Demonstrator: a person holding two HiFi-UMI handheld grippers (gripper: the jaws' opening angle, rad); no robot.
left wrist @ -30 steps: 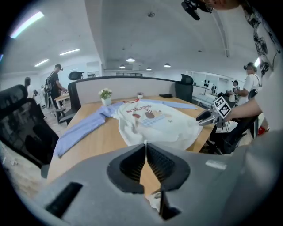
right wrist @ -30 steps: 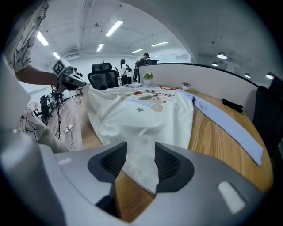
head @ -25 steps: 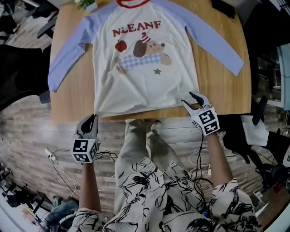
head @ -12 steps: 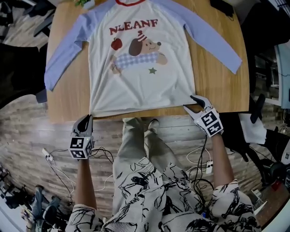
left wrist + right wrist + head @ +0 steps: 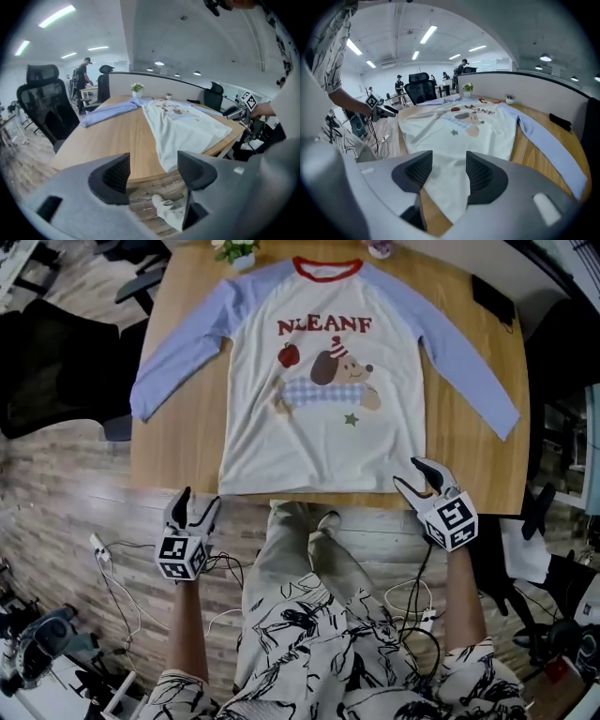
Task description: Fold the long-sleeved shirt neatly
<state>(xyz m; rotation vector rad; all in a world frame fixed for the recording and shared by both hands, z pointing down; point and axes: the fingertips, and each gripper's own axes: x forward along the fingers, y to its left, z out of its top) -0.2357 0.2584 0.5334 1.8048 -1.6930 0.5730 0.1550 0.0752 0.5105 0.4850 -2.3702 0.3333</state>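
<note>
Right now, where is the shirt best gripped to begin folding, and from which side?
Probably its two hem corners, coming from the near edge of the table: the shirt lies flat with the hem along that edge, corners exposed.

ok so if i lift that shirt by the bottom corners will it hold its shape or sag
Likely floppy: the shirt lies limp and flat on the table, with soft creases showing in the right gripper view. Its long sleeves would probably dangle and drag. It looks thin, so likely light.
</note>
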